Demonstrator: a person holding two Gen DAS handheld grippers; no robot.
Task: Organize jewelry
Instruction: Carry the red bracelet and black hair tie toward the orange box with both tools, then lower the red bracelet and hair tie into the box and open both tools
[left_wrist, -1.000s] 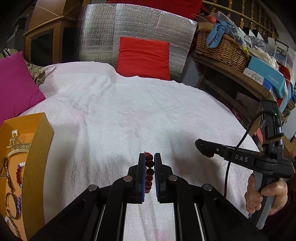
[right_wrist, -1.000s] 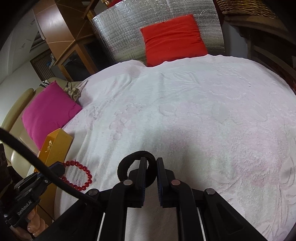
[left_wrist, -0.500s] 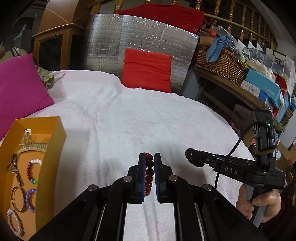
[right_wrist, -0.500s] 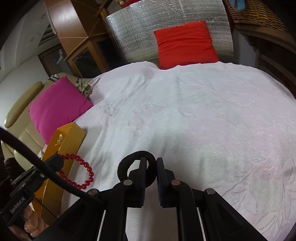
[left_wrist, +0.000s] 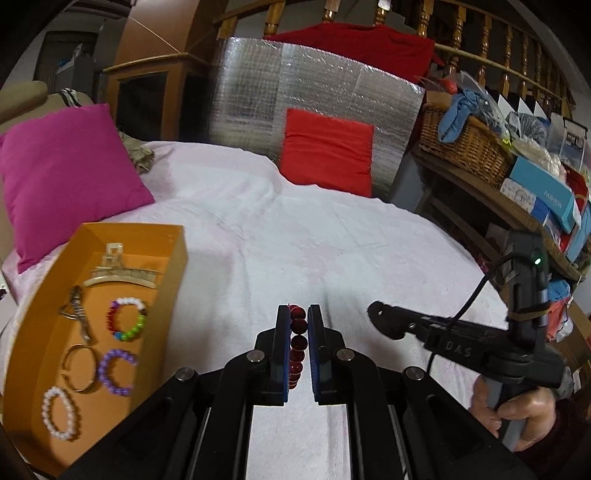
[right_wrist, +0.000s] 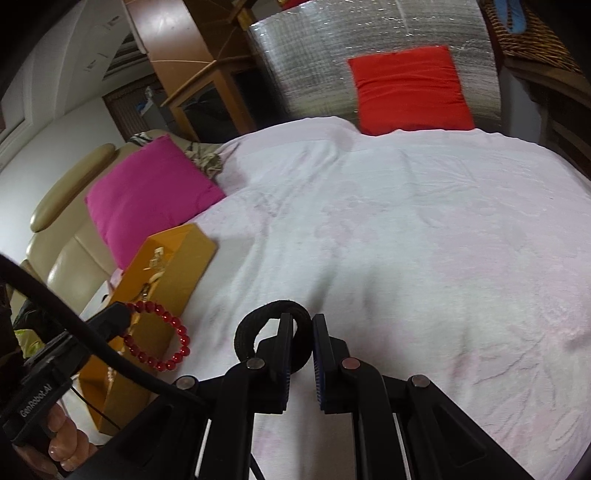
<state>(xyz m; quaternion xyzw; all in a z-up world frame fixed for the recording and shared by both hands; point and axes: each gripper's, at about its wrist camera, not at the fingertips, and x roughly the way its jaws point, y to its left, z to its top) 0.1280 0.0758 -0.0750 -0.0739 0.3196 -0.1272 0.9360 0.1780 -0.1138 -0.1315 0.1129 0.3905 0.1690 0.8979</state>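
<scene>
Now the left gripper (left_wrist: 298, 332) is clamped on a red bracelet (left_wrist: 297, 345), held above the bedspread (left_wrist: 332, 251); the orange box (left_wrist: 173, 280) lies just to its left, long axis running away. Farther right, the right gripper (right_wrist: 299, 345) pinches a black hair tie (right_wrist: 255, 325).

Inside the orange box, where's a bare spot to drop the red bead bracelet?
In the orange box, the near right floor is bare, between the purple bracelet and the right wall. Its left and middle are crowded: hair claw, multicolor bracelet, white bracelet. The left gripper holds the red bead bracelet.
</scene>
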